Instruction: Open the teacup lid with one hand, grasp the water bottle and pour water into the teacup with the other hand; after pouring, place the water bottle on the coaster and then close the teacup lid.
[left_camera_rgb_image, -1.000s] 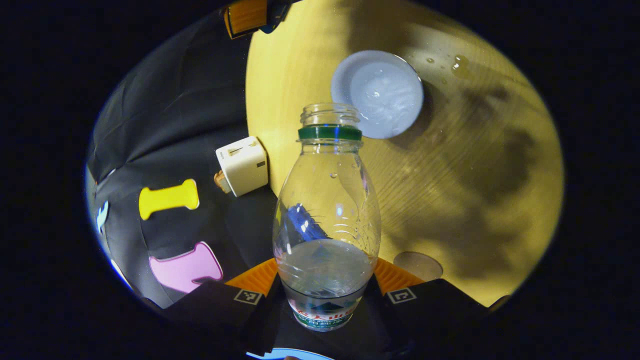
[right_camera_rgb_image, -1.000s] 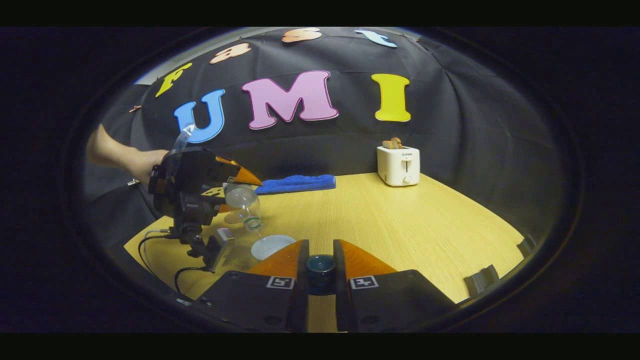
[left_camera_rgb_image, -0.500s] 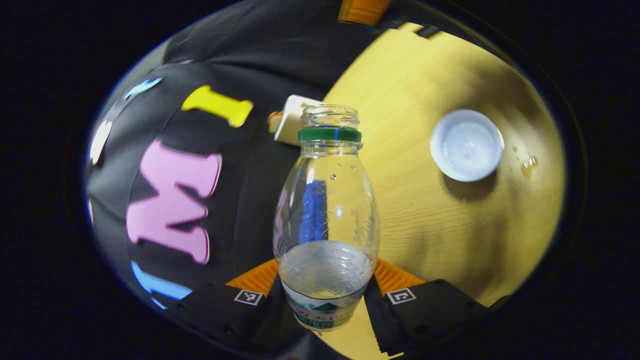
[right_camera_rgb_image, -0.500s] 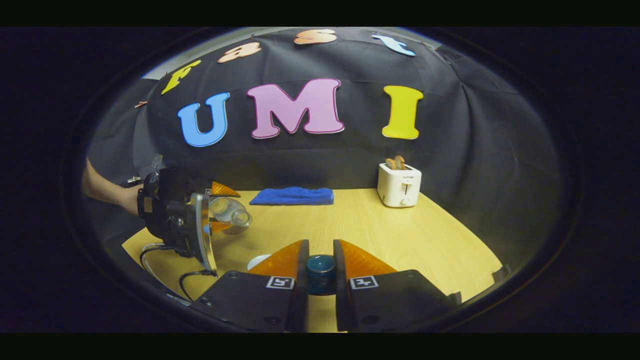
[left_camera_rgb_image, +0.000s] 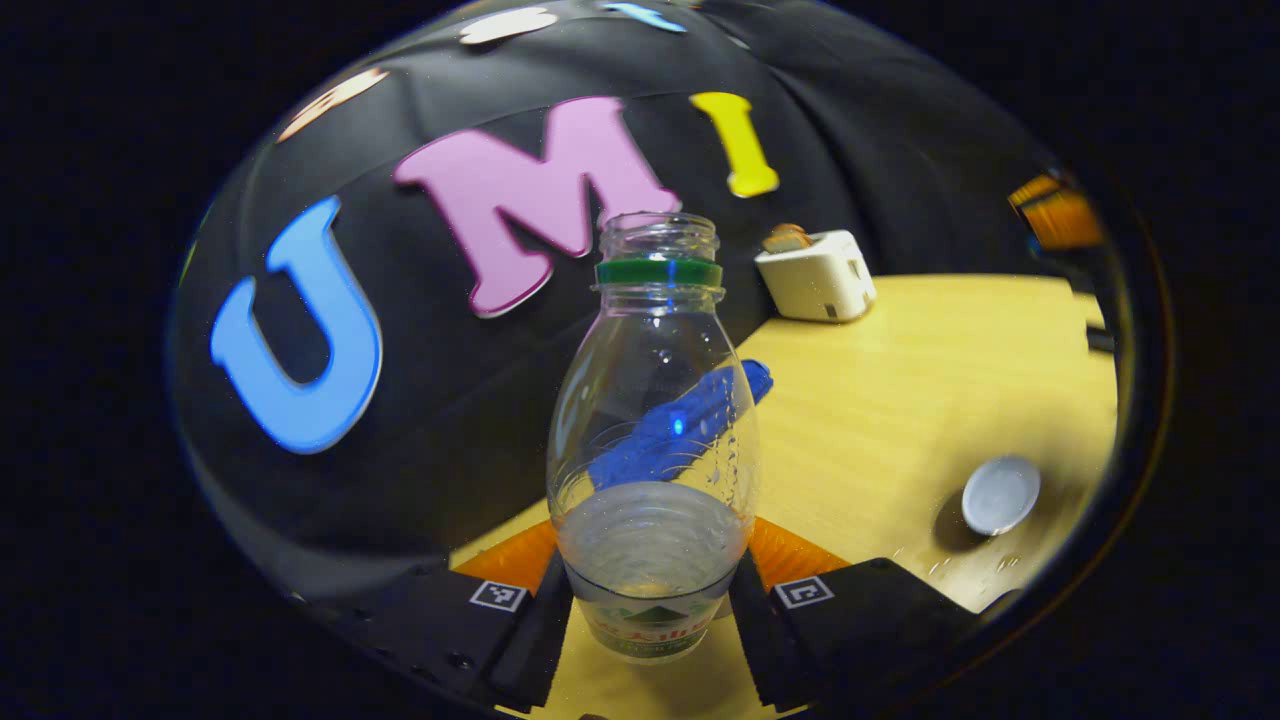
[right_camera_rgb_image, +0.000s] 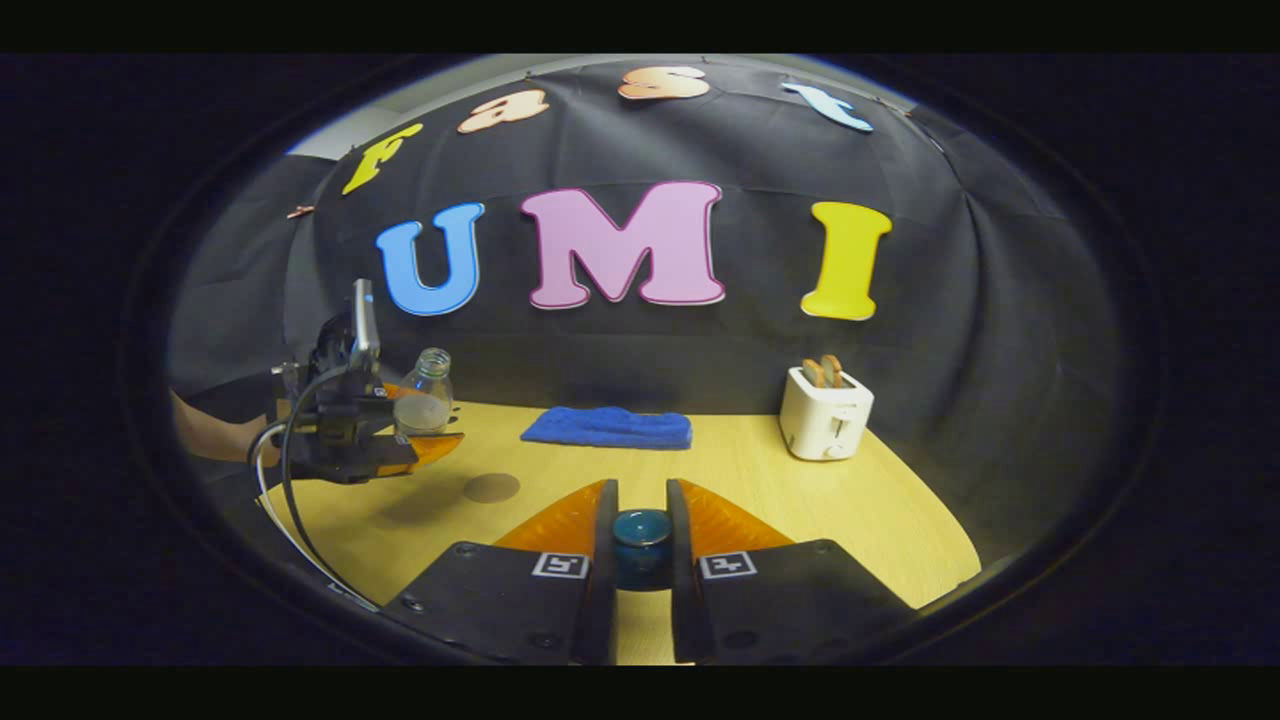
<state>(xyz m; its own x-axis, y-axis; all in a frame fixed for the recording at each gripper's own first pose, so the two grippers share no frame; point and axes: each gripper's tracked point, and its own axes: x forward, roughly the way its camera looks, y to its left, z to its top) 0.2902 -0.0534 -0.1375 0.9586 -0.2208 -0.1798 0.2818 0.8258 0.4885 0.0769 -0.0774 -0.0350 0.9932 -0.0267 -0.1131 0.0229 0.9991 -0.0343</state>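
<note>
A clear uncapped water bottle with a green neck ring stands upright in my left gripper, which is shut on its lower body; a little water sits in its bottom. The open white teacup rests on the table far to the right of the bottle. In the right gripper view, my right gripper is shut on the dark teal knob of the teacup lid, held above the table. The left gripper and bottle hover at the left, above and behind the round brown coaster.
A folded blue towel lies at the back of the wooden table, and a white toaster with toast stands at the back right. A person's forearm and cables trail behind the left gripper. Water drops lie near the teacup.
My left gripper has swung the bottle from tilted over the teacup back to upright and carried it left, toward the coaster. The right gripper keeps holding the lid, slightly higher.
</note>
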